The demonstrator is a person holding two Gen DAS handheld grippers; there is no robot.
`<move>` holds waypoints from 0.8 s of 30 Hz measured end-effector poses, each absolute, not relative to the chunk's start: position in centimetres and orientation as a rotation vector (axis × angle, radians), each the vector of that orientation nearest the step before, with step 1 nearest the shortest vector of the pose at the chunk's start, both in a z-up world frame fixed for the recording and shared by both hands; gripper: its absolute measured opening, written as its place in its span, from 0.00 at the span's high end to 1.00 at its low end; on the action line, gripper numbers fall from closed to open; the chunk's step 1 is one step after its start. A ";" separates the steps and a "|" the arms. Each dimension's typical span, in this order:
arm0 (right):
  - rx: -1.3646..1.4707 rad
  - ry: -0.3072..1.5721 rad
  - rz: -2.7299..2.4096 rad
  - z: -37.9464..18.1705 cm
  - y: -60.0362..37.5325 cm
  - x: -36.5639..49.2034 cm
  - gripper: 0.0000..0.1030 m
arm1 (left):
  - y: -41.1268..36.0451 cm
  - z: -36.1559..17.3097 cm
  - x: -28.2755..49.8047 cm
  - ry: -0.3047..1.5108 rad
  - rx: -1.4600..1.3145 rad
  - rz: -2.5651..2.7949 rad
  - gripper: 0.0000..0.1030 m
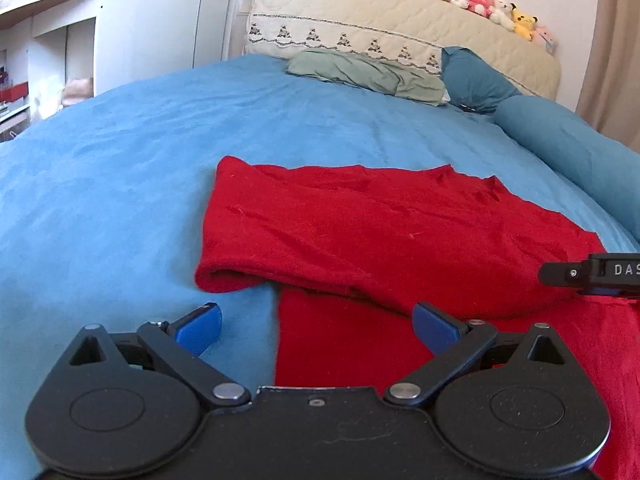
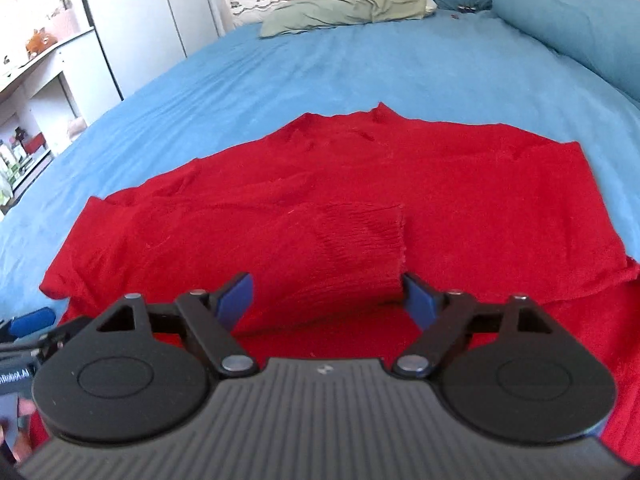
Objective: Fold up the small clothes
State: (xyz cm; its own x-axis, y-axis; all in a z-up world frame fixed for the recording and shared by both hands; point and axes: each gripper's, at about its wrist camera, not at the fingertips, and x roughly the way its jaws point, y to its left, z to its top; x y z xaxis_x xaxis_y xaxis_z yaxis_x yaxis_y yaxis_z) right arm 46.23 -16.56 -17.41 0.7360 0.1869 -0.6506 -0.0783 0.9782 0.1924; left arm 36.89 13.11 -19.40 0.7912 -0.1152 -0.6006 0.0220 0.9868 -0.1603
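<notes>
Lying on the blue bed (image 1: 120, 184), the red sweater (image 1: 380, 224) has one sleeve folded across its body. Only the left wrist view shows the plush toys (image 1: 488, 4); its left gripper (image 1: 316, 326) has fingers spread, empty. Only the right view shows the ribbed cuff (image 2: 360, 256) between the right gripper's (image 2: 328, 300) wide-apart fingers, untouched. Both views cut off the sweater's near edge.

Red top (image 2: 320, 184), blue sheet (image 1: 120, 168)

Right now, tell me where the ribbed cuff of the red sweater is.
In the right wrist view, the ribbed cuff lies folded across the red sweater, between the open right tool's fingers, untouched.
</notes>
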 end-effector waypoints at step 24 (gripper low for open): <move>0.079 0.582 0.063 -6.6 -22.2 51.8 0.80 | 12.9 -19.9 39.6 0.667 -0.013 0.019 0.01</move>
State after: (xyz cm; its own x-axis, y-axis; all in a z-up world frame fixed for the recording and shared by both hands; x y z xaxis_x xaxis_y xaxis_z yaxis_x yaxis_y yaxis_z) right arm 51.79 -22.17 -6.63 0.8337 0.0820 -0.5462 -0.0375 0.9950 0.0921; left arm 39.63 12.89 -19.91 0.7857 0.0132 -0.6184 -0.0214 0.9998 -0.0058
